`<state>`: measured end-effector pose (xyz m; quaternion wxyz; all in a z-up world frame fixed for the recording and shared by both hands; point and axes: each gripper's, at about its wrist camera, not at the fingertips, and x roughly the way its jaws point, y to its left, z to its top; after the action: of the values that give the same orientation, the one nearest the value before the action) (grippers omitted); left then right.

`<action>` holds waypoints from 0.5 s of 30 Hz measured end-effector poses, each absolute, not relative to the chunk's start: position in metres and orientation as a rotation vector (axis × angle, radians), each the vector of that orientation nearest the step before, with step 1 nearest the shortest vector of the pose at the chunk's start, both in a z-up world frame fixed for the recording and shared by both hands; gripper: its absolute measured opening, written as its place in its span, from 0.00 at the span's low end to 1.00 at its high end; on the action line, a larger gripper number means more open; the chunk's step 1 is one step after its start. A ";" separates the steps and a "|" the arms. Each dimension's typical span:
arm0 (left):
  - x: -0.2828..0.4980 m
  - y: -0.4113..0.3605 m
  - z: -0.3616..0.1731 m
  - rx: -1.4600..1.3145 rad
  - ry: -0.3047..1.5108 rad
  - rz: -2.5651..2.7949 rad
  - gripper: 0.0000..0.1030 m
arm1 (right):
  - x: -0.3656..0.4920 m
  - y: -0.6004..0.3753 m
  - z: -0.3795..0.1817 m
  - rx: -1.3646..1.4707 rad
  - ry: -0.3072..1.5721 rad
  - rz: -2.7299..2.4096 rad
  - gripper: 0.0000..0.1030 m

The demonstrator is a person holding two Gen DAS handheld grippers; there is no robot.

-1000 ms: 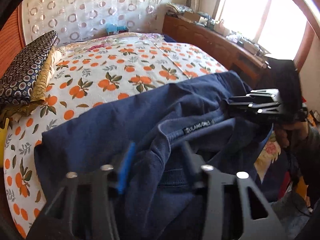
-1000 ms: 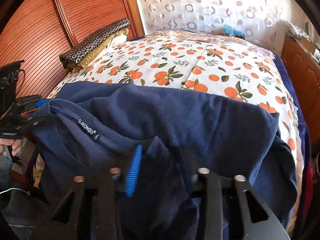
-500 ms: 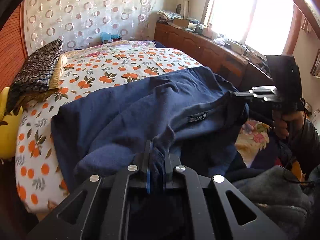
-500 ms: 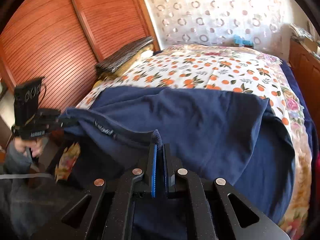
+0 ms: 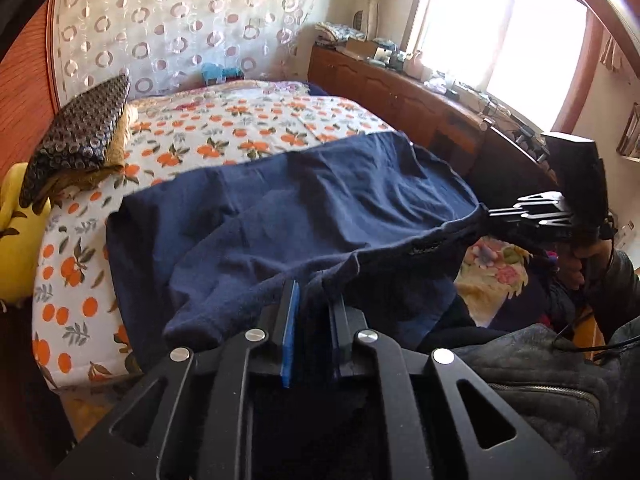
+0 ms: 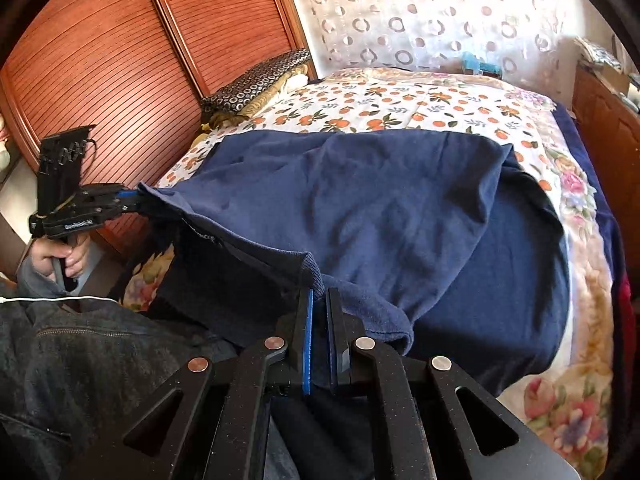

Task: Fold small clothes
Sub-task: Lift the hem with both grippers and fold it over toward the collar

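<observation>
Both grippers are clamping the neckline of a navy sweatshirt: the left gripper, whose jaws have just been easing a little on the cloth, and the right gripper, gripping the ribbed collar. Fabric is stretching between them and trailing over an orange-print bedspread. Folded blankets are lying beside the wooden wardrobe. The collar label is too blurred to read.

Two close wrist views down onto the bed — navy shirt in both.
</observation>
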<state>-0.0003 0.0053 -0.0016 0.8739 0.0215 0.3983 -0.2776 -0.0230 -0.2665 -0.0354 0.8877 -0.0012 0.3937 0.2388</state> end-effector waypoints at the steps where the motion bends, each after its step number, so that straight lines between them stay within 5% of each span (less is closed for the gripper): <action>1: -0.002 0.005 0.001 0.047 0.825 -0.580 0.13 | -0.023 -0.265 -0.034 -0.006 0.819 0.495 0.05; 11: -0.008 0.008 0.012 0.059 0.813 -0.558 0.22 | -0.031 -0.258 -0.030 -0.056 0.828 0.486 0.05; 15: -0.015 0.014 0.023 0.060 0.784 -0.554 0.48 | -0.033 -0.260 -0.029 -0.069 0.840 0.490 0.06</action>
<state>-0.0154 0.0135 0.0233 0.8866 0.0289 0.3768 -0.2666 -0.0333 -0.2599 -0.0289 0.8835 -0.0333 0.4036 0.2355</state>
